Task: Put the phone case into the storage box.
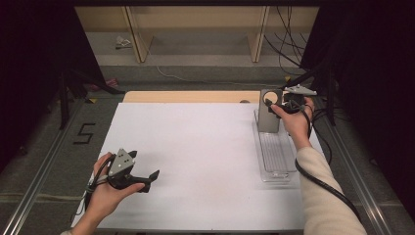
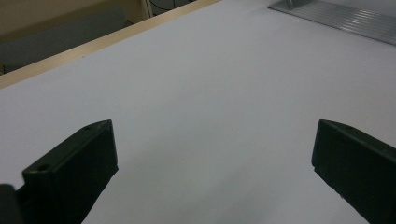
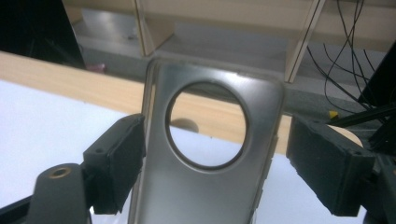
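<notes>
My right gripper [image 1: 280, 104] sits at about 2 o'clock on the tabletop, and in the right gripper view [image 3: 212, 154] its 2 black jaws stand spread on either side of an upright grey metal plate with rounded corners and a large round hole [image 3: 205, 177]. The left pad [image 3: 119, 158] lies against the plate's left edge or just beside it; I cannot tell which. The right pad [image 3: 327, 163] stands clearly apart from the right edge, so the plate is between the jaws but not pinched. In the high view the same plate [image 1: 269, 120] stands on end at the 12 o'clock end of a clear, ribbed plastic tray [image 1: 276, 164], which runs from there toward 6 o'clock along the right side of the white tabletop [image 1: 195, 147].

My left gripper [image 1: 155, 176] rests in my hand near 7 o'clock on the tabletop, pointing toward 3 o'clock. In the left gripper view [image 2: 212, 163] its 2 jaws are spread wide with bare white surface between them, holding nothing, well apart from plate and tray.

Beyond the white sheet, a strip of pale wood [image 1: 191, 96] edges the tabletop at 12 o'clock, and behind it stand light wooden shelf legs [image 1: 137, 34] with black cables [image 1: 288, 44] hanging at 1 o'clock.
</notes>
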The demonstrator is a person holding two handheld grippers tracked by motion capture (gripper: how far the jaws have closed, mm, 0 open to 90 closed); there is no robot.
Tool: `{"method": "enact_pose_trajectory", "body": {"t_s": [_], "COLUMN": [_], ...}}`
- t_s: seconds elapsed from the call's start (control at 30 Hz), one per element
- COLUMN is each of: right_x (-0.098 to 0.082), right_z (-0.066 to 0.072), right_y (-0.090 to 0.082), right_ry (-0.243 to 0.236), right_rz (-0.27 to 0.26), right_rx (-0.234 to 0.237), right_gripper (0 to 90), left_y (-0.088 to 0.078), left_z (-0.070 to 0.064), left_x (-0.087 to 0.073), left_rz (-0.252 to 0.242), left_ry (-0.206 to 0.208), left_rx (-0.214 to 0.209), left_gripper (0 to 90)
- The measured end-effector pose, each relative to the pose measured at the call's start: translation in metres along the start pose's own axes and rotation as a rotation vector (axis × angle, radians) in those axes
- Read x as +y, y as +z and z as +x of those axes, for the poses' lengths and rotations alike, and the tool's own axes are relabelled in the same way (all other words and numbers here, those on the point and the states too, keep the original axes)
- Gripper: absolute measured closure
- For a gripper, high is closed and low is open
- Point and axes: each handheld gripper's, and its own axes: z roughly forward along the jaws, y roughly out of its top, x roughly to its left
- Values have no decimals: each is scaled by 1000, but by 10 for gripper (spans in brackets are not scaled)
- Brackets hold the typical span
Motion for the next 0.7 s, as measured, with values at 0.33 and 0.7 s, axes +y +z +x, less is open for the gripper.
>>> {"method": "enact_pose_trajectory", "body": {"t_s": [0.33, 0.7], "right_x": [10, 4], "right_z": [-7, -5], "right_y": [-20, -28], "right_ry": [76, 74], "right_rz": [-54, -23], "right_rx": [4, 35], "right_gripper": [260, 287], "left_y": [-1, -1], "left_z": [0, -1], "left_x": [1, 1], "left_rz": [-5, -6], "left_ry": [0, -3], "left_rx": [1, -1], "left_gripper": [0, 0]}}
